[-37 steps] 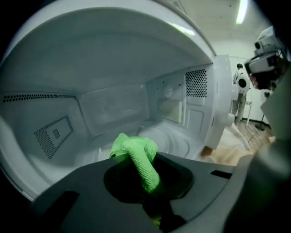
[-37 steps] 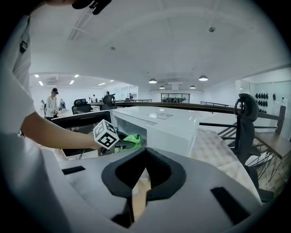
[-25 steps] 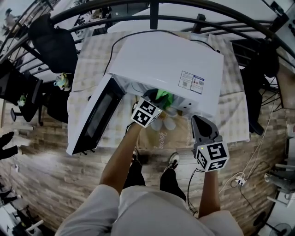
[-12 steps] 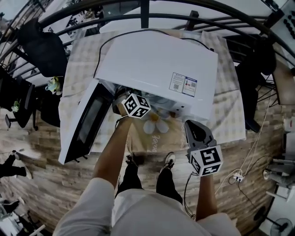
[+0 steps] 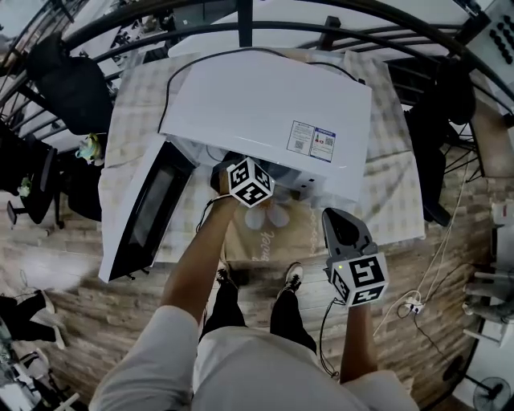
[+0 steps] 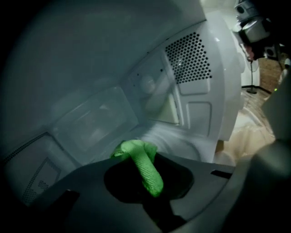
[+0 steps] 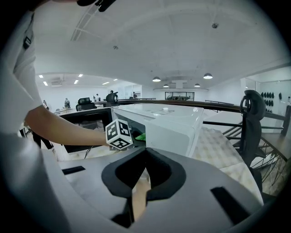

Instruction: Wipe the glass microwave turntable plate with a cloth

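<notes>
A white microwave [image 5: 265, 104] stands on the table with its door [image 5: 140, 213] swung open to the left. My left gripper reaches into the cavity; in the head view only its marker cube [image 5: 250, 181] shows. Inside, the left gripper [image 6: 146, 160] is shut on a green cloth [image 6: 144, 169]. Just beyond the cloth lies the pale, blurred turntable plate [image 6: 175, 144], and I cannot tell whether the cloth touches it. My right gripper [image 5: 339, 218] hangs in front of the table, shut and empty [image 7: 145, 157]. From there I see the left cube [image 7: 119, 134] and a bit of cloth [image 7: 140, 135].
The table carries a checked cover [image 5: 395, 189]. A perforated cavity wall [image 6: 188, 57] stands close on the right of the cloth. Black chairs [image 5: 76, 84] and a dark railing [image 5: 337, 10] ring the table. A cable and plug [image 5: 414, 307] lie on the wooden floor.
The left gripper has gone deeper into the cavity, so the green cloth no longer shows in the head view. The right gripper has hardly moved.
</notes>
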The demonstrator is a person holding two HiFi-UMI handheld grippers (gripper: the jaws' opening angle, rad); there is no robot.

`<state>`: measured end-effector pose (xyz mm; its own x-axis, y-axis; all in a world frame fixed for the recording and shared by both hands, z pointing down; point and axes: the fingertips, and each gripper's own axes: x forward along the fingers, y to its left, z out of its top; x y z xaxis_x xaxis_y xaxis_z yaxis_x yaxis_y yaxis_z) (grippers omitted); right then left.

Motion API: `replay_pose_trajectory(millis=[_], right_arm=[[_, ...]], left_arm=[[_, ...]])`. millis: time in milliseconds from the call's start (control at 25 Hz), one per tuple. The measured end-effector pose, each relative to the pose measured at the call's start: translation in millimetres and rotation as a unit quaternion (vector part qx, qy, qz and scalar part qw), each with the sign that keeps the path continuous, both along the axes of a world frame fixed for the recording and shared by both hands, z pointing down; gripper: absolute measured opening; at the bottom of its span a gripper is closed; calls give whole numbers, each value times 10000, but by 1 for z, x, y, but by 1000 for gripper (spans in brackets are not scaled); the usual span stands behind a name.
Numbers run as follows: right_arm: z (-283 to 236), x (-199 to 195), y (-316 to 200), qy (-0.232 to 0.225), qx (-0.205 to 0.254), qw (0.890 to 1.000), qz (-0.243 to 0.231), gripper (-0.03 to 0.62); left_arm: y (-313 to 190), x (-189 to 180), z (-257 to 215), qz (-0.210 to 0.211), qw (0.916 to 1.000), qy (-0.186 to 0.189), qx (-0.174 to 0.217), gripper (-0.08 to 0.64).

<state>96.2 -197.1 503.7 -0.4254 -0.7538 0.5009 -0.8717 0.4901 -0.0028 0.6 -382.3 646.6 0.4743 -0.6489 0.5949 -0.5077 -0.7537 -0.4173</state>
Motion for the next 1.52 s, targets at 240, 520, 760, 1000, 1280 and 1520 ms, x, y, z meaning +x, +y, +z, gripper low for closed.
replay_pose_trajectory(millis=[240, 520, 760, 1000, 1280, 1520], right_arm=[[-22, -6, 7, -19, 205, 9998, -28, 15], [-60, -14, 2, 141, 535, 9985, -43, 15], [-110, -33, -2, 535, 984, 9934, -240, 15], [-162, -48, -16, 598, 1531, 9859, -317, 15], [-212, -60, -19, 523, 1981, 9778, -443, 15], [-254, -71, -15, 489, 2403, 9684, -466, 15]], left_arm=[[58, 13, -5, 617, 9965, 139, -551, 58], [107, -25, -50, 21, 9894, 1228, -770, 60], [136, -73, -130, -594, 9735, 2117, -627, 60], [140, -116, -213, -815, 9682, 2367, 23, 60], [140, -135, -289, -844, 9623, 2456, 810, 60], [143, -144, -350, -864, 9501, 2647, 1405, 60]])
